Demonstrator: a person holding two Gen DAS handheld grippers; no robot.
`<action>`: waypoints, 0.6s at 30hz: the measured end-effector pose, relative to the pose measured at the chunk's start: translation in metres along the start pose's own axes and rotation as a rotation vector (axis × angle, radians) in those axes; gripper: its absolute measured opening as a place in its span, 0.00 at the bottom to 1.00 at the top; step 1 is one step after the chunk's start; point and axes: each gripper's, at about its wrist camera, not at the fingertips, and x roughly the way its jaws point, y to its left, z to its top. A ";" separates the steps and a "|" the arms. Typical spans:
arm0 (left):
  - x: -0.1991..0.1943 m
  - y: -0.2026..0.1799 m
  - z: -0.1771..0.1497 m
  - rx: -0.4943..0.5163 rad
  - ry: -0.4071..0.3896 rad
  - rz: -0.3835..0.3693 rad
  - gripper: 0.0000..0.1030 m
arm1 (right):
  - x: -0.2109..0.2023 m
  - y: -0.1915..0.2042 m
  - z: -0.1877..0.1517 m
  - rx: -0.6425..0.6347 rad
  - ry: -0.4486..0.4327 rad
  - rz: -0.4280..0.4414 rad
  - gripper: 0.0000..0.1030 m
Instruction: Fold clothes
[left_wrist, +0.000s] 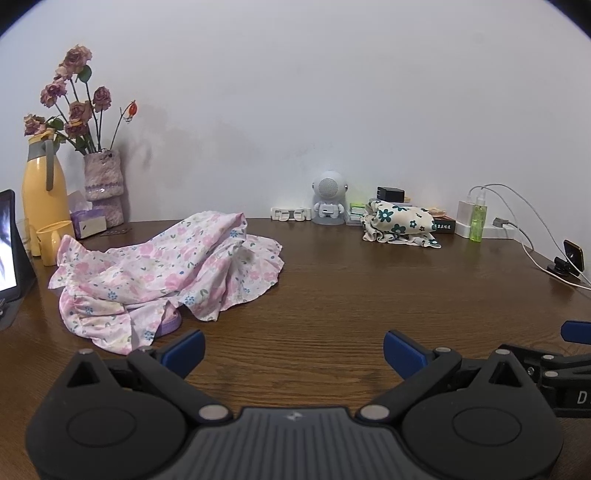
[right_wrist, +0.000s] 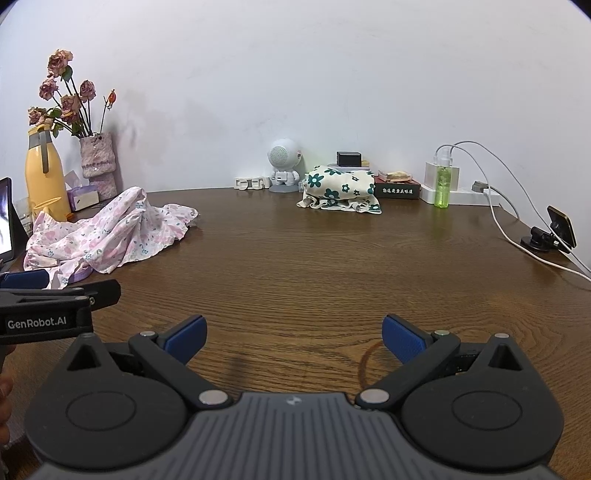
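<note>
A crumpled pink floral garment (left_wrist: 166, 273) lies in a heap on the left of the brown wooden table (left_wrist: 351, 288); the right wrist view shows the same garment (right_wrist: 107, 232) at far left. A folded cream garment with dark green flowers (left_wrist: 400, 221) (right_wrist: 341, 188) rests at the back by the wall. My left gripper (left_wrist: 293, 350) hovers over bare wood just right of the pink heap, jaws wide open and empty. My right gripper (right_wrist: 293, 338) is open too, nothing between its blue pads, with the left tool beside it on its left.
Along the left edge stand a yellow flask (left_wrist: 42, 188), a vase of dried roses (left_wrist: 103, 184), a tissue box (left_wrist: 88, 221) and a tablet (left_wrist: 9, 243). At the back are a small robot speaker (left_wrist: 328, 197), a green bottle (left_wrist: 478, 218), chargers with cables and a phone on a stand (left_wrist: 570, 258).
</note>
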 end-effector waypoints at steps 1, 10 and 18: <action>0.000 0.000 0.000 0.002 -0.001 -0.001 1.00 | 0.000 0.000 0.000 0.001 0.000 0.000 1.00; 0.000 0.000 -0.001 0.001 0.000 0.002 1.00 | 0.000 -0.001 0.001 0.001 0.003 0.002 1.00; 0.000 0.000 0.000 -0.001 0.005 0.004 1.00 | 0.001 0.001 0.001 0.000 0.005 0.003 1.00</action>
